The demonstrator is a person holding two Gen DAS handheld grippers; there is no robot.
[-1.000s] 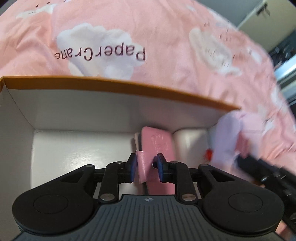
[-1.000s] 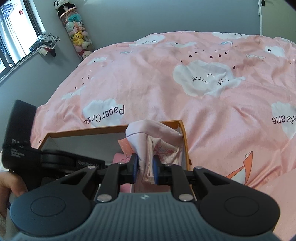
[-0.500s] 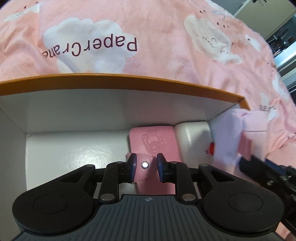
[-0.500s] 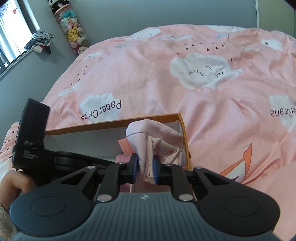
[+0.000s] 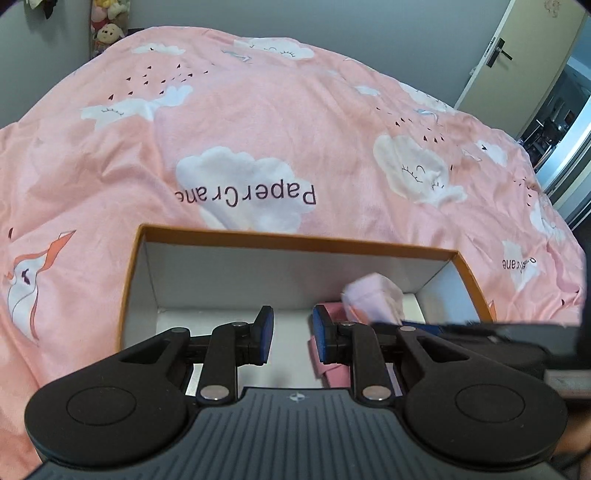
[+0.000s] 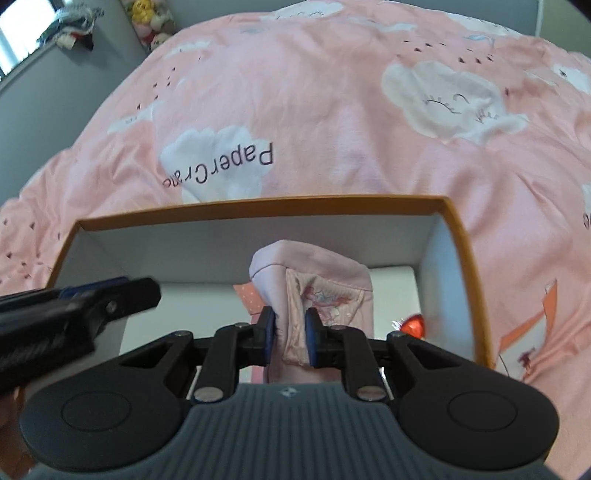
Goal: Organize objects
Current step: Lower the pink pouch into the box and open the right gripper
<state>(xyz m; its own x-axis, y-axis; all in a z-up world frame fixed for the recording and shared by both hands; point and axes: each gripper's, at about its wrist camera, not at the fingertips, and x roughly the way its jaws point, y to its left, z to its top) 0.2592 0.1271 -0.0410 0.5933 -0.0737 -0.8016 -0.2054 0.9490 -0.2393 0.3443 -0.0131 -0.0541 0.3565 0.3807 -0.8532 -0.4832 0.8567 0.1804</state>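
Observation:
An orange-rimmed cardboard box point(image 5: 295, 240) point(image 6: 258, 206) with white walls sits on the bed. My left gripper point(image 5: 291, 334) hovers above its near side. Its jaws stand slightly apart, with only the box floor showing between them. A pink wallet point(image 5: 334, 369) lies on that floor just right of the left gripper's right finger. My right gripper point(image 6: 290, 330) is shut on a folded pale pink garment point(image 6: 314, 273) and holds it inside the box near the right wall. The left wrist view shows the garment point(image 5: 373, 299) as blurred.
Under the box lies a pink duvet point(image 5: 258, 110) with cloud prints. Inside the box, a pink dotted item point(image 6: 245, 297) lies behind the garment and a red item point(image 6: 413, 323) near the right wall. Plush toys point(image 5: 107, 33) stand by the far wall, a door point(image 5: 517, 55) at the right.
The left gripper has pulled up and back from the box, and the pink wallet is out of its fingers. The right gripper has carried the garment down into the box.

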